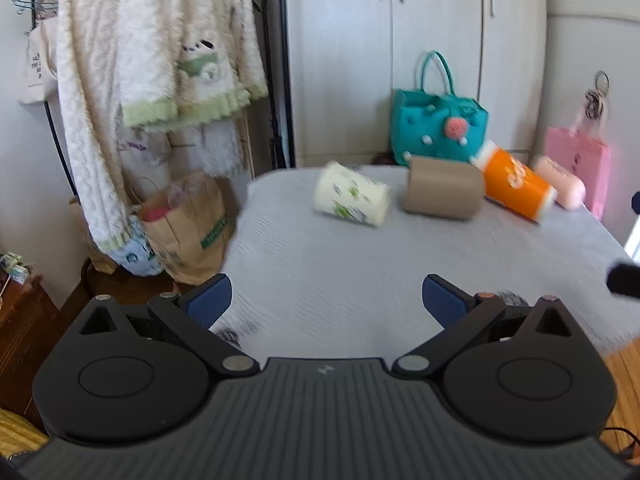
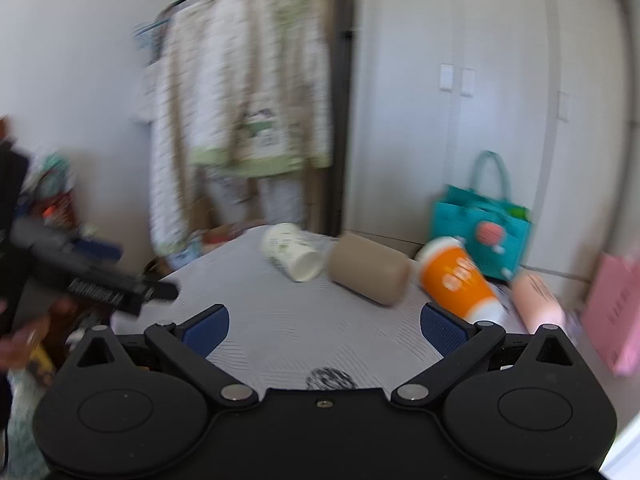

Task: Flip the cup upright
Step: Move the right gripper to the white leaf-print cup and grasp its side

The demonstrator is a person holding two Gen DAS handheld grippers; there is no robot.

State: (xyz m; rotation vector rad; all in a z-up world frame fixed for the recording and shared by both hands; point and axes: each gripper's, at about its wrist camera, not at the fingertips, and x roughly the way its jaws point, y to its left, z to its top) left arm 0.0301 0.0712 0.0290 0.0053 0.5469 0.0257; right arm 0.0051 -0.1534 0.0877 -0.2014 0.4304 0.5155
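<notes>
Several paper cups lie on their sides in a row across the far part of a grey table point(image 1: 360, 272). A white cup with green print point(image 1: 352, 194) point(image 2: 292, 252) is leftmost, then a brown cup point(image 1: 442, 190) point(image 2: 368, 274), an orange cup point(image 1: 516, 184) point(image 2: 456, 278) and a pink cup point(image 1: 560, 182) point(image 2: 536, 298). My left gripper point(image 1: 327, 300) is open and empty, well short of the cups. My right gripper point(image 2: 325, 326) is open and empty, near the brown and orange cups. The left gripper also shows at the left edge of the right wrist view point(image 2: 92, 276).
A teal bag point(image 1: 438, 128) stands behind the cups, a pink bag point(image 1: 578, 164) at far right. Clothes hang on a rack point(image 1: 152, 64) left of the table, with a brown paper bag point(image 1: 188, 228) on the floor below. White wardrobe doors stand behind.
</notes>
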